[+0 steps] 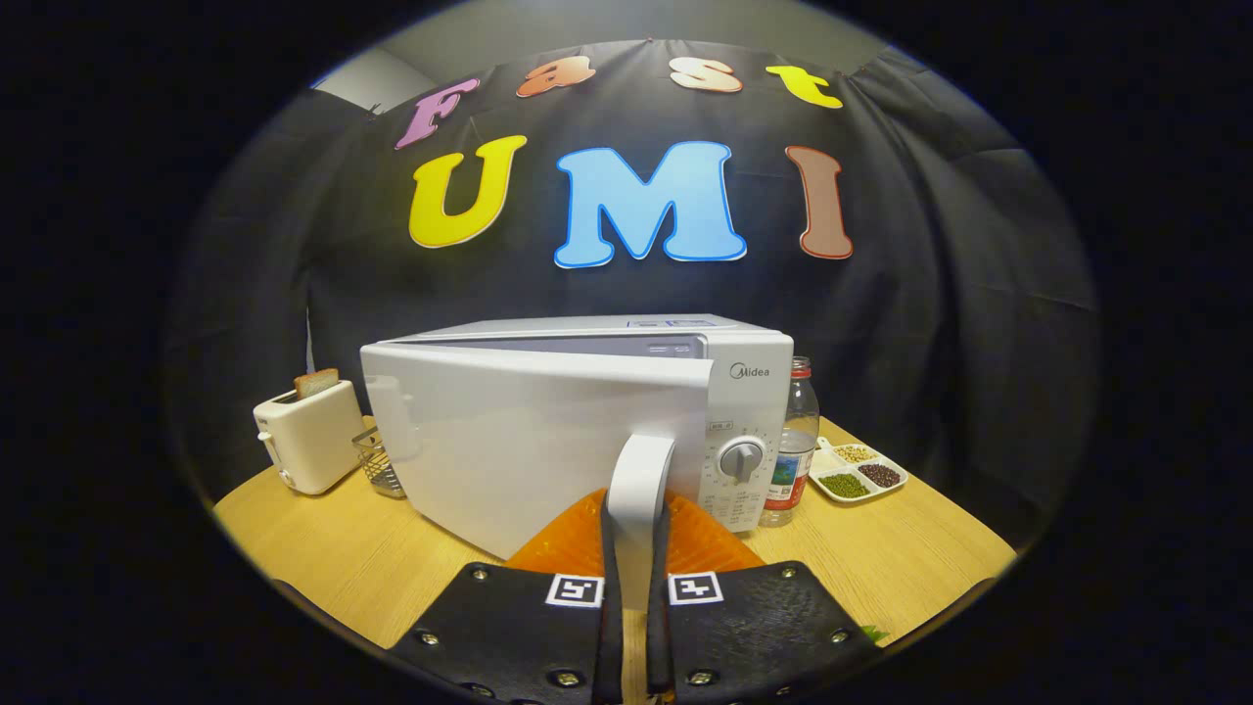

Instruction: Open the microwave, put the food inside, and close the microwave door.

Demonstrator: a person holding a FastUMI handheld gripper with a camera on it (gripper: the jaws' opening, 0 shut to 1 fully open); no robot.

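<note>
A staged kitchen booth: microwave (587, 431), toaster (308, 436) and bean tray (859, 470) on a wooden table (323, 558).

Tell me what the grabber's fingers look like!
The gripper has two wide, flat black fingers with a rough, pebbly surface. Small shiny screws dot their edges. Each finger wears a little white square sticker with a black blocky pattern near its inner tip. Behind them sits a bright orange ribbed part.

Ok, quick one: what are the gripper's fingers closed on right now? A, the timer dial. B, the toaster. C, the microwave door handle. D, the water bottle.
C: both fingers press from either side on the white door handle, with the microwave door swung partly open, while the bottle, toaster and dial stand apart from the gripper.
</note>
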